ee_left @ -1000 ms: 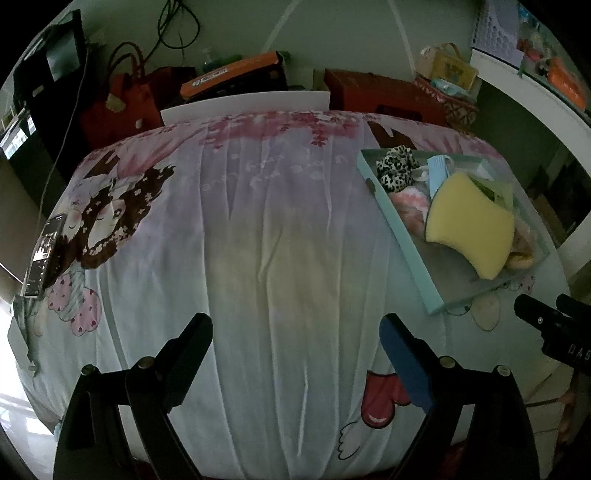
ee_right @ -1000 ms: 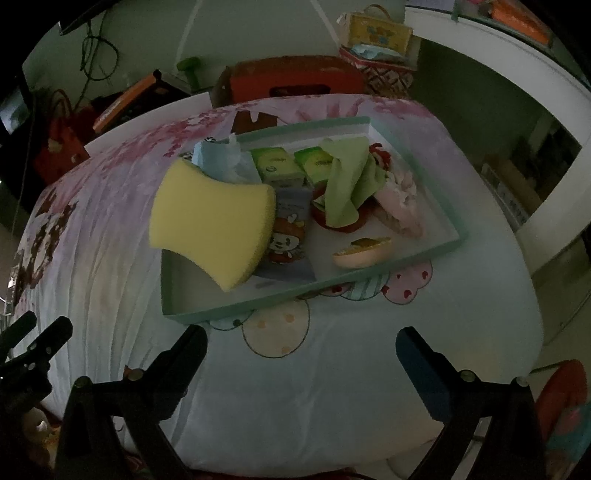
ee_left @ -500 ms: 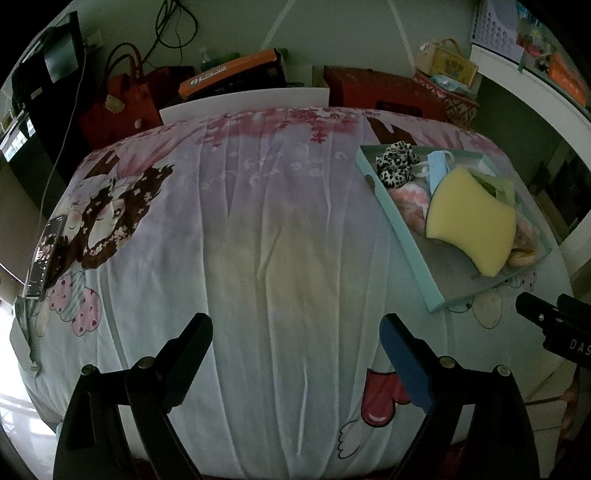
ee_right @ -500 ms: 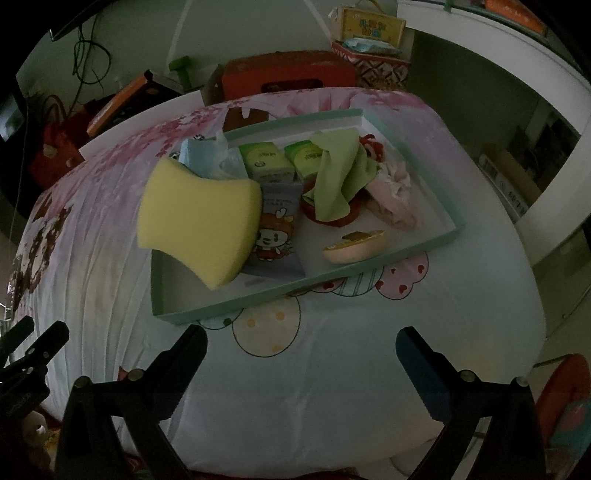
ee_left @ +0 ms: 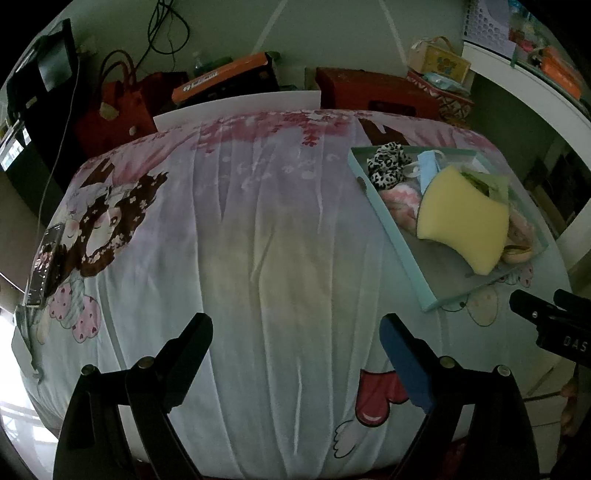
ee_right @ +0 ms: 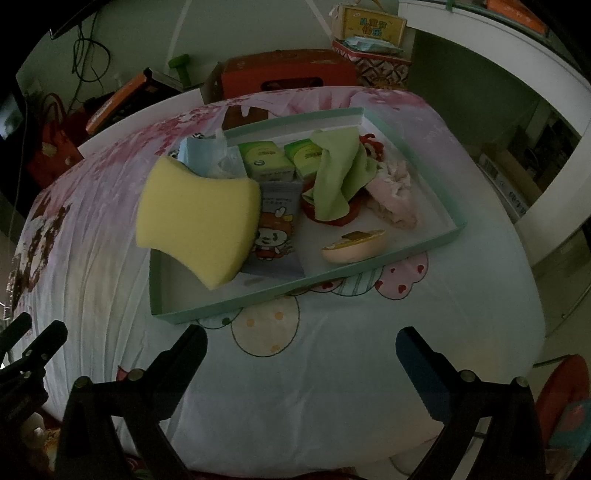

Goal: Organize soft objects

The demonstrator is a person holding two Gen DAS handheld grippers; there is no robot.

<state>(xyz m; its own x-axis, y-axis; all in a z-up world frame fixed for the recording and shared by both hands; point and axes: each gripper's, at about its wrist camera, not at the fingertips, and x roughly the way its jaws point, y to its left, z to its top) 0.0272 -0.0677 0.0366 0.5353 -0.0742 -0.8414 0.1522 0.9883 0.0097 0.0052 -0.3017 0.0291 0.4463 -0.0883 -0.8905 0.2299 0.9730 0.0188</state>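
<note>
Both grippers hang empty, jaws spread wide: the left gripper (ee_left: 295, 332) over bare bedsheet (ee_left: 258, 229), the right gripper (ee_right: 301, 343) just short of the teal tray (ee_right: 258, 299), where 1 yellow sponge (ee_right: 199, 221) leans ahead-left.

Legible markings, both wrist views

The white letters "DAS" are read on the black body of the right gripper (ee_left: 563, 332), cut off at the picture's edge. Large Chinese characters are printed on the yellow box (ee_right: 373, 24) at the back, too small to be transcribed with certainty. Print is seen on the orange box (ee_left: 221, 75), the green tissue packs (ee_right: 266, 158) and the cartoon packet (ee_right: 275, 229), but none of it can be read.
</note>
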